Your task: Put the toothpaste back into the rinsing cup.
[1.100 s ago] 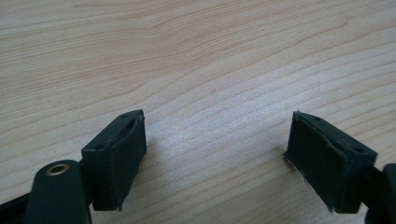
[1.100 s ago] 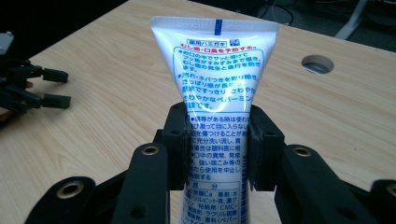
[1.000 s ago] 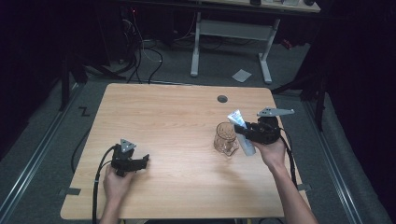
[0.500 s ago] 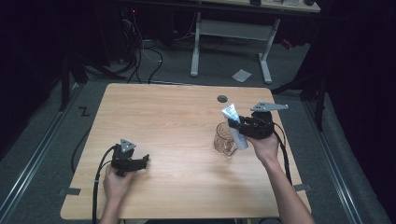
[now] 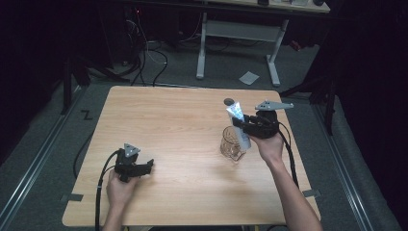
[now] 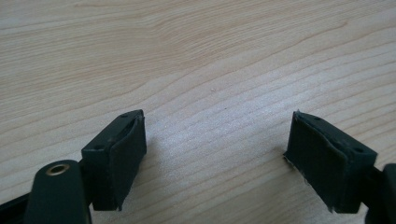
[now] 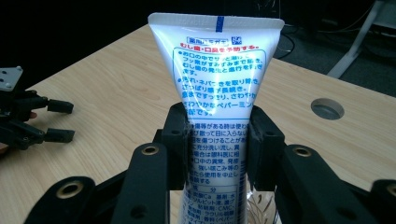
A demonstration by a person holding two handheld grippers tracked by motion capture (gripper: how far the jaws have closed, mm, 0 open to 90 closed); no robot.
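The desk (image 5: 183, 144) is a broad wooden top with a small round hole (image 5: 229, 101) near its far edge, just beyond the right tongs (image 5: 239, 124). Around the left tongs (image 5: 145, 167) there is bare wood on every side, the near edge close behind the hand and the left edge well off. The right tongs sit nearer the right edge, with free surface toward the middle.

The glass mug (image 5: 232, 143) stands upright just below and beside the right tongs. Those tongs are clenched on a toothpaste tube (image 7: 218, 93), gripping it across its middle; the crimped flat end points up and away from the jaws, the lower end hangs at or inside the mug's rim, though I cannot tell how deep.

The left tongs rest released, jaws wide over bare wood, holding nothing.

By my reading, the step in hand is standing the tube in the mug. The next move calls for lowering it straight until it bears on the glass, then easing the grip without tipping the mug toward the right edge.
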